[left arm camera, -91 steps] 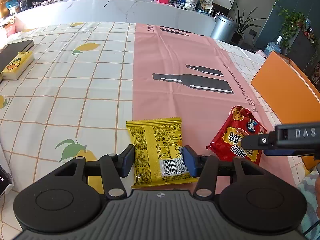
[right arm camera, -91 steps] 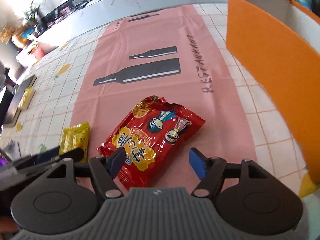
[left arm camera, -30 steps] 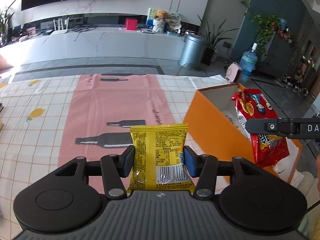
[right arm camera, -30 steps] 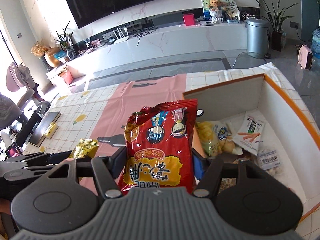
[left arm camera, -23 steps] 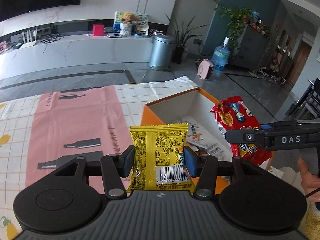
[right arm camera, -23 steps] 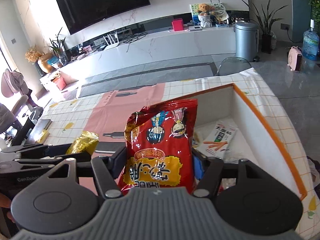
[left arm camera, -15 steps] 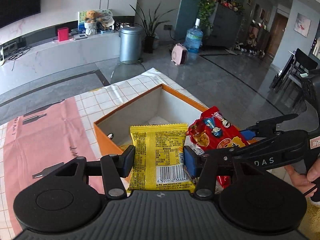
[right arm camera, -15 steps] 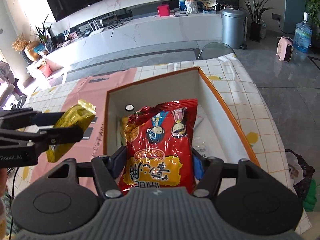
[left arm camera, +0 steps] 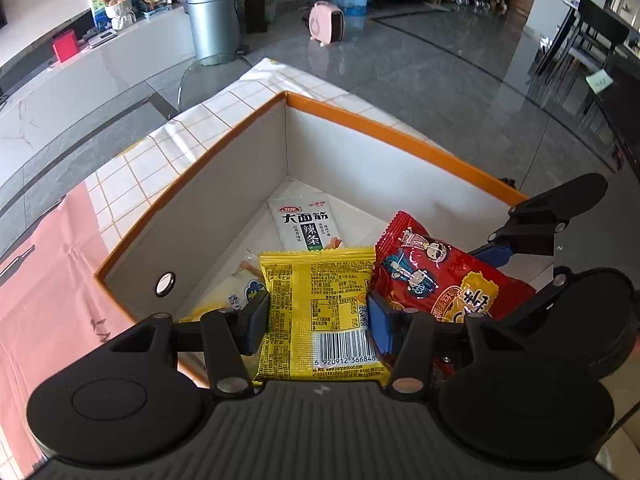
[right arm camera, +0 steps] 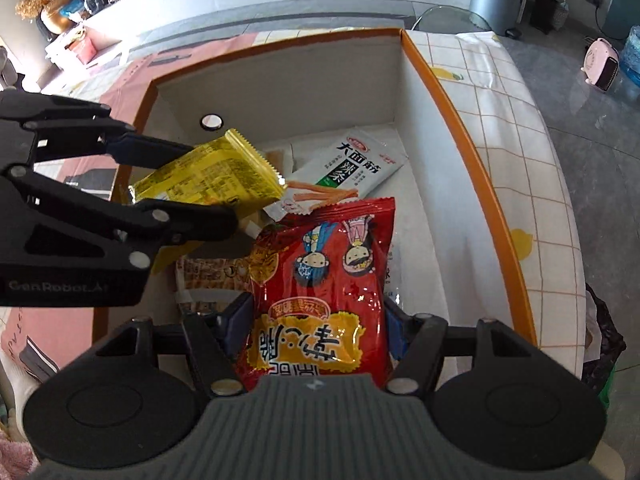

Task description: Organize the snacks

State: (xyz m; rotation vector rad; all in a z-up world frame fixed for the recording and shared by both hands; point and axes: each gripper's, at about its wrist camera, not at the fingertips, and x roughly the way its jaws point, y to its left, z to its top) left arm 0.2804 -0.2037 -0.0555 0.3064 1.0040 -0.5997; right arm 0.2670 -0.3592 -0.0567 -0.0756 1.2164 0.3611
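Above the open box [right arm camera: 476,152], your left claw [left arm camera: 316,316] grips the yellow packet [left arm camera: 320,312] by its two side edges, and your right claw [right arm camera: 310,328] is closed on the red packet [right arm camera: 320,292] in the same way; both packets hang over the interior, neither yet resting on the contents. Inside lie a white packet [right arm camera: 360,164] toward the far corner and other wrappers beneath the left claw, too hidden to identify. The step in hand appears to be the release of both packets into the box. Note that, in the left wrist view, the red packet's corner sits just beside the yellow one, and the right claw's fingers reach close past the left; in the right wrist view the left claw crosses in front of the red packet's upper left. Before you open either claw, separate the two a little so that neither packet snags the other or a finger on the way down. Lower each packet until it is near the contents, tilt it toward flat, then open; a drop from height would likely let a light, air-filled bag slide or stand on edge. Bare floor shows along the right wall, which seems the better place for the red packet. Keep clear of the orange rim when you withdraw.
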